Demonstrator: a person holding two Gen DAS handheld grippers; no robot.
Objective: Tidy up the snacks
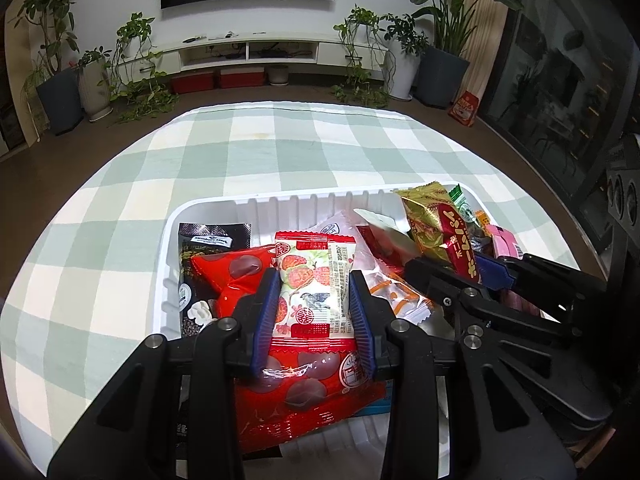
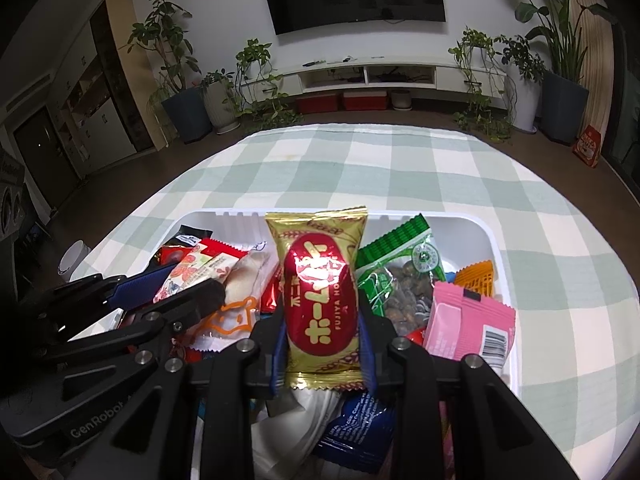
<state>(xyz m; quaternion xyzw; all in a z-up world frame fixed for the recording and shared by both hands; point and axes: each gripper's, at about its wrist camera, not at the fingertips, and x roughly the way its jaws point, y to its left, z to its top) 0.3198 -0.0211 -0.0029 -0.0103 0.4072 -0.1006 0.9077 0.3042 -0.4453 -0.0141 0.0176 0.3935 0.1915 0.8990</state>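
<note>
A white tray point(image 1: 208, 204) full of snack packets sits on a green-and-white checked tablecloth. My left gripper point(image 1: 314, 292) is shut on a white packet printed with red strawberries point(image 1: 310, 276), held over a glossy red bag point(image 1: 236, 272). My right gripper point(image 2: 322, 320) is shut on a gold packet with a red oval label point(image 2: 320, 284), held over the tray point(image 2: 492, 240). Each gripper shows in the other's view: the right gripper point(image 1: 480, 276) with the gold packet point(image 1: 436, 228), the left gripper point(image 2: 168, 284) with the strawberry packet point(image 2: 192, 270).
In the tray lie a black packet point(image 1: 208, 240), a green bag of nuts point(image 2: 404, 276), a pink packet point(image 2: 464, 324), an orange piece point(image 2: 476, 276) and a blue packet point(image 2: 360, 420). The checked tablecloth point(image 1: 280, 148) spreads beyond the tray. Plants and a TV shelf stand far behind.
</note>
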